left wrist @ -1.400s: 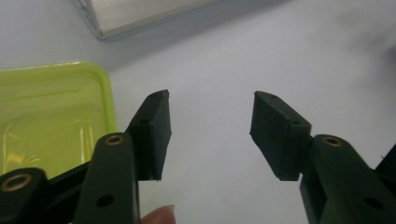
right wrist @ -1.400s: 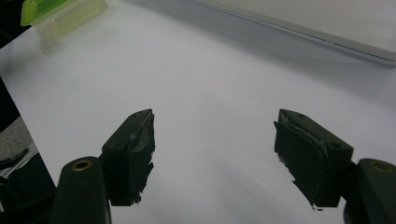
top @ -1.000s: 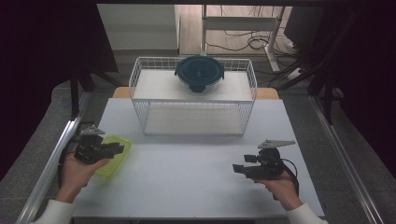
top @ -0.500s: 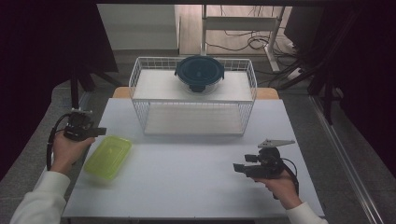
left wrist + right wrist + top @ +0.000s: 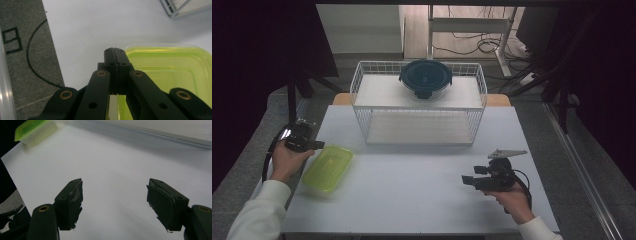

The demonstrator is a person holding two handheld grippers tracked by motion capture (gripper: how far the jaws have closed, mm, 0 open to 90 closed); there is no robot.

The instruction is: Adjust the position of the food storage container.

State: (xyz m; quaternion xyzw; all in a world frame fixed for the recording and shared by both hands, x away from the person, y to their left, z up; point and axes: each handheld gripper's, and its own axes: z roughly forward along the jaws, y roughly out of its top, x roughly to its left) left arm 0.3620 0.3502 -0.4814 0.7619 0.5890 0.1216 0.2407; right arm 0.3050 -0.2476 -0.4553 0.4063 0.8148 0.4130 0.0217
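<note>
While the right claw (image 5: 468, 181) rests spread and empty near the worktop's (image 5: 422, 200) front right corner, the left claw (image 5: 318, 145) sits pressed together, gripping nothing, at the left edge — just beside the green container (image 5: 328, 167). Likely light, stiff, slick plastic; take it by the rim. Farther back, a wire basket (image 5: 419, 125) carries a lidded bowl (image 5: 425, 78).

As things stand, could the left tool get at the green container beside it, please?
Probably yes: the left tool is right at the green container's near rim with bare table between them, though its jaws are shut and would have to open first.
</note>
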